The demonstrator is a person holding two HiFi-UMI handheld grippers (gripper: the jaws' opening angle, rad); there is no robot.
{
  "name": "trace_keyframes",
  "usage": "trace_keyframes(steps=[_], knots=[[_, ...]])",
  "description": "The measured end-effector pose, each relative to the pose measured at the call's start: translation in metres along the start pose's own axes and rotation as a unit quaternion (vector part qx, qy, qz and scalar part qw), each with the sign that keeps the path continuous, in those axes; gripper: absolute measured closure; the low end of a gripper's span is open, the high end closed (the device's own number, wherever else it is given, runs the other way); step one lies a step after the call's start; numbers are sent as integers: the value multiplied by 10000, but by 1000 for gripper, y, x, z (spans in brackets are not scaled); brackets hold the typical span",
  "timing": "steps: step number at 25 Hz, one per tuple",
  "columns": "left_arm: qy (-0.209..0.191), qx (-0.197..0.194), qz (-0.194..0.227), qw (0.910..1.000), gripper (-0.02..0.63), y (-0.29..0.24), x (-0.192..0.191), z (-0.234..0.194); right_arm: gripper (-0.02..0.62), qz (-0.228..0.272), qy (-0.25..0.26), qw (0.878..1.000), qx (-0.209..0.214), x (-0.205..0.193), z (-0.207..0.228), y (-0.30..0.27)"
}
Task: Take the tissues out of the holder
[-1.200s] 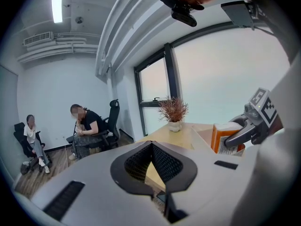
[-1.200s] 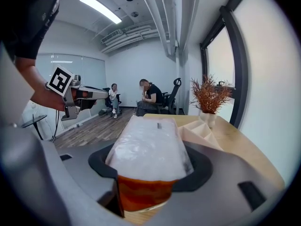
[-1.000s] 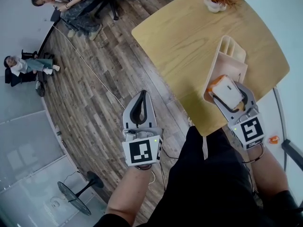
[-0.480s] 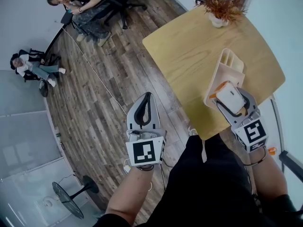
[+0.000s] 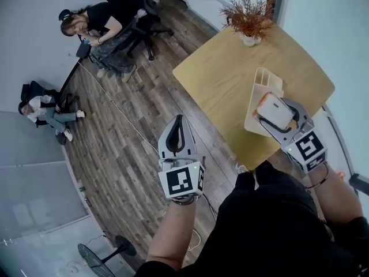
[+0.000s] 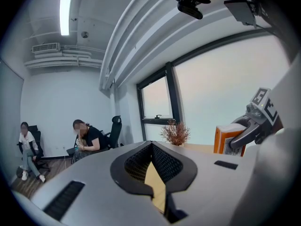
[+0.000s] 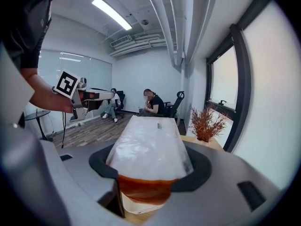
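Observation:
My right gripper (image 5: pixel 273 110) is shut on the tissue pack (image 5: pixel 277 113), a white-topped pack with orange sides. It holds the pack over the near right edge of the pale slotted holder (image 5: pixel 261 83) on the wooden table (image 5: pixel 225 74). In the right gripper view the pack (image 7: pixel 149 149) fills the space between the jaws, and the fingertips are hidden behind it. My left gripper (image 5: pixel 177 133) hangs shut and empty over the floor, left of the table. From the left gripper view, the pack (image 6: pixel 225 139) shows at the right.
A dried plant in a white pot (image 5: pixel 248 20) stands at the table's far corner. One person (image 5: pixel 98 30) sits on an office chair by the wall, and another person (image 5: pixel 41 107) sits further left. A fan (image 5: pixel 95 254) stands on the wood floor near me.
The pack, still in my right gripper, has shifted from the holder's near end toward its right edge. The head view has swung, showing more of the room. My left gripper stays shut.

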State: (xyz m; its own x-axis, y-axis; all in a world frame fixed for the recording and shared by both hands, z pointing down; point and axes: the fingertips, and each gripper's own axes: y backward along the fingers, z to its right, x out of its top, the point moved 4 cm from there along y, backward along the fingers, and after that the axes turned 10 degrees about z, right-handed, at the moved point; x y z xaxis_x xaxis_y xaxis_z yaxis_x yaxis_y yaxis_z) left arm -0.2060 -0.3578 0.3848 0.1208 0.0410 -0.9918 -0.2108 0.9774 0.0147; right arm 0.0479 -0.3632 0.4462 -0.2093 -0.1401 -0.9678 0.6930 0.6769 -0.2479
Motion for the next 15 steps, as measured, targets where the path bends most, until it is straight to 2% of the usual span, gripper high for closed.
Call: trace_keyframes(steps=[4,8,15], knots=[[56,69,95,9999,601,-3,14,-1,314,131,20,9999,73,20,4,11],[303,122,104,9994,601,1,28,3,314,331,-123,9993,88,53,10,22],[140,156,279,9994,601,-7,58,8,314,414,17,9989,234,84,25,23]])
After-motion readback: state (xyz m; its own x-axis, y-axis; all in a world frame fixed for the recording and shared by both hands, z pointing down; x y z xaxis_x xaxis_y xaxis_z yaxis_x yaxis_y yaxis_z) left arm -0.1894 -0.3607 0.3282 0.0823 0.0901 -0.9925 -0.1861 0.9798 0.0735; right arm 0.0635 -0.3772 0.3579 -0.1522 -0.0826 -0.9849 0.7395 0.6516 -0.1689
